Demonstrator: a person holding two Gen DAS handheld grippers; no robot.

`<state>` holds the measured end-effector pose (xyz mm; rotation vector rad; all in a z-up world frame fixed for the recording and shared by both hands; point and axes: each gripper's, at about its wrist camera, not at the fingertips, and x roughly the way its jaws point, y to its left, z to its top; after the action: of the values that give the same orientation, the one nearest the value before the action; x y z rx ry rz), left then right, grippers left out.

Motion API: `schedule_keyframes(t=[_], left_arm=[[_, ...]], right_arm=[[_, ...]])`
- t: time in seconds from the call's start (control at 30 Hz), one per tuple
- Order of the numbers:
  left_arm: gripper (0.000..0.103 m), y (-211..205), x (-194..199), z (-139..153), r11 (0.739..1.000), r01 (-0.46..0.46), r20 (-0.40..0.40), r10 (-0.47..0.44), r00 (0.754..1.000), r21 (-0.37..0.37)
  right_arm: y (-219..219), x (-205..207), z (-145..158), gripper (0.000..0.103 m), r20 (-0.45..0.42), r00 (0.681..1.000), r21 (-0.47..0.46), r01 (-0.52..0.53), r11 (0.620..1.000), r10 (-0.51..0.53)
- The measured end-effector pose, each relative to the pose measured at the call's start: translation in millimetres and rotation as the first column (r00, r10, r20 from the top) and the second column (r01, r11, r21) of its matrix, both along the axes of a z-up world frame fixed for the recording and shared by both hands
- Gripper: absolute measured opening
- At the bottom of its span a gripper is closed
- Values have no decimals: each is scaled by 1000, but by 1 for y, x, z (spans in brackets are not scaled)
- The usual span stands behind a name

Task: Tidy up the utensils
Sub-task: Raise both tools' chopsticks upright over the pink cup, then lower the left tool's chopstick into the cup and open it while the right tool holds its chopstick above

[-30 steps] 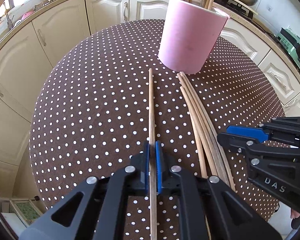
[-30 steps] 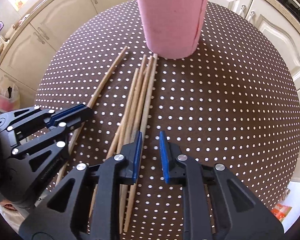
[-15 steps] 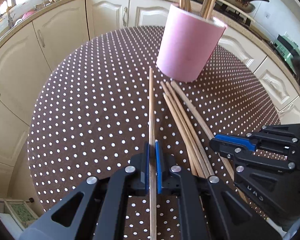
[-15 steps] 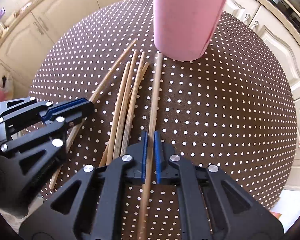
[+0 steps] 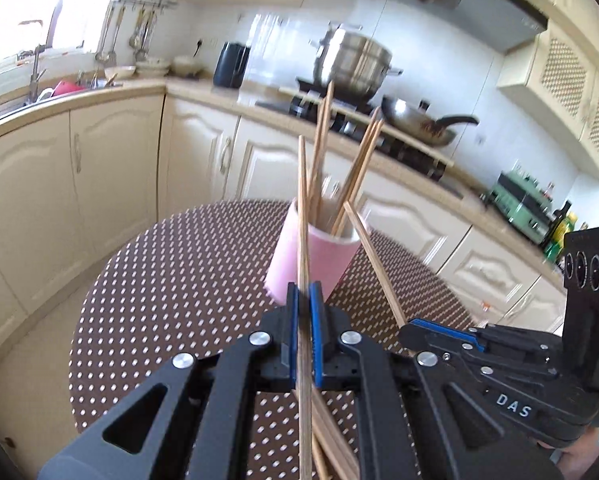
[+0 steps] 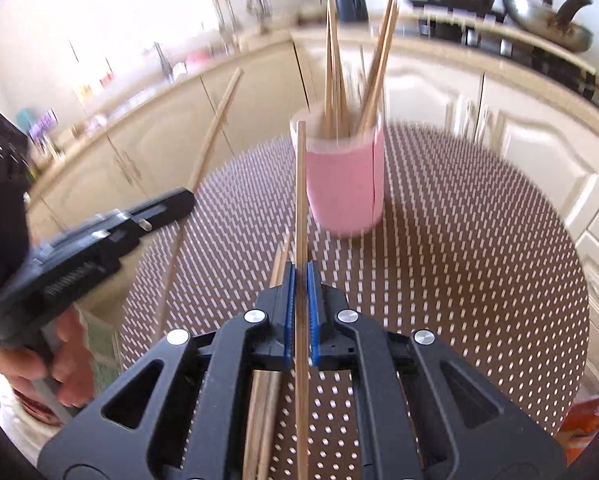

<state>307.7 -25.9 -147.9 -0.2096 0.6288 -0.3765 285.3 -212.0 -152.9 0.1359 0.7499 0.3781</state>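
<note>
Pink cylindrical holder (image 5: 313, 258): stood upright on the brown white-dotted round table (image 5: 171, 280); several wooden chopsticks (image 6: 373, 68) leaned inside.
Left gripper (image 5: 304, 338): jaws clamped on one long wooden chopstick (image 5: 302, 216), raised off the table.
Right gripper (image 6: 300, 314): jaws clamped on a second wooden chopstick (image 6: 300, 196).
Loose wooden chopsticks (image 6: 267, 412): left lying on the table beneath the grippers.

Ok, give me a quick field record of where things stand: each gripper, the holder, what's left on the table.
left gripper: shut on one chopstick, raised off the table
right gripper: shut on one chopstick, tip near the holder's rim
pink holder: upright on the dotted table, several chopsticks inside
loose chopsticks: a few on the table beneath the right gripper
</note>
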Motion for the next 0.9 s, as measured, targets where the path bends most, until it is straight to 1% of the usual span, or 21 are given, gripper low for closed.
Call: schedule_keyframes(t=[0.1,0.17,0.3,0.5,0.6,0.73,0.9], left_arm=[[6,-8,-1,13,999,12,66,-10,998,-34],[6,-16,0,21,999,25,104,-20,994,-46],[6,-28,9,33,997,44,154,-32,988,-70],[6,-43,30,58,995,39,249,-15,968,-92],[6,-47,43,68,994,29,305,3,952,-101],[6,-53,64,77,994,16,373,25,927,-107],[6,-54,91,77,993,-16,420,63,905,-116]], right_arm=[[-13,-2,20,6,70,998,44,1,999,-4],[-10,-4,33,6,108,994,74,5,997,-13],[-15,-2,60,6,188,982,126,2,992,-26],[-19,20,82,6,281,958,181,1,983,-53],[-22,33,90,6,340,938,207,1,978,-72],[-30,56,92,7,385,918,230,8,973,-98],[-42,85,87,6,416,895,273,45,961,-161]])
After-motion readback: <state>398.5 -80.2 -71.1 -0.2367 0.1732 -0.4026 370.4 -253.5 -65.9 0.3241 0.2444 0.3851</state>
